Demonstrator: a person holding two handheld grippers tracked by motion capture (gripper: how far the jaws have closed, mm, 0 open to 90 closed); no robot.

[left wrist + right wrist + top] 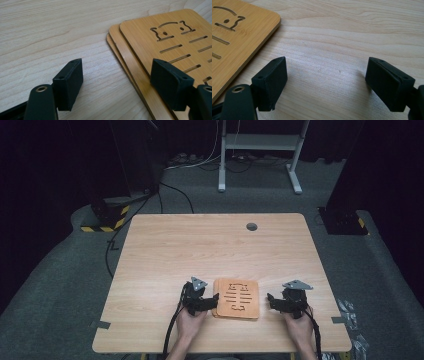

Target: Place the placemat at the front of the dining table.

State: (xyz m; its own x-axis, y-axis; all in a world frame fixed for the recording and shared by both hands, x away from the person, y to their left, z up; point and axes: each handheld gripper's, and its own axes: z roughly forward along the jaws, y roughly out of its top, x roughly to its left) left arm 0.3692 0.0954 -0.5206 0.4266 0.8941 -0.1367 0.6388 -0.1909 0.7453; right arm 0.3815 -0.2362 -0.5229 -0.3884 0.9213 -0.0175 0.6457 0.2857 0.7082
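Dark room, grey carpet floor (60,270), light wood-grain rectangular table (210,245) mid-frame in the high view. Small round grey grommet (251,226) near the table's far edge, upper centre.

Stack of flat orange-brown bamboo boards with rounded corners and cut-out slots (237,298) lies flat in the lower centre of the high view, near the table's near edge. Left gripper view shows three offset board edges at right (140,57); top board has slots plus a cut-out face pattern. Right gripper view shows one corner of the stack at upper left (239,32).

Left black two-jaw gripper (202,300) sits just left of the stack, held by the person's left hand (191,320). Jaws apart, nothing between them but table and stack edge. In its own view (117,82) the right jaw is over the top board's edge, left jaw over bare table; contact with the board can't be told.

Right black two-jaw gripper (280,302) is just right of the stack, clear of it, in the right hand (298,322). Jaws wide apart over bare table (325,82), holding nothing.

White metal desk frame (260,150) at top centre background, cables on the floor beside it. Yellow-black striped base (107,220) at upper left.
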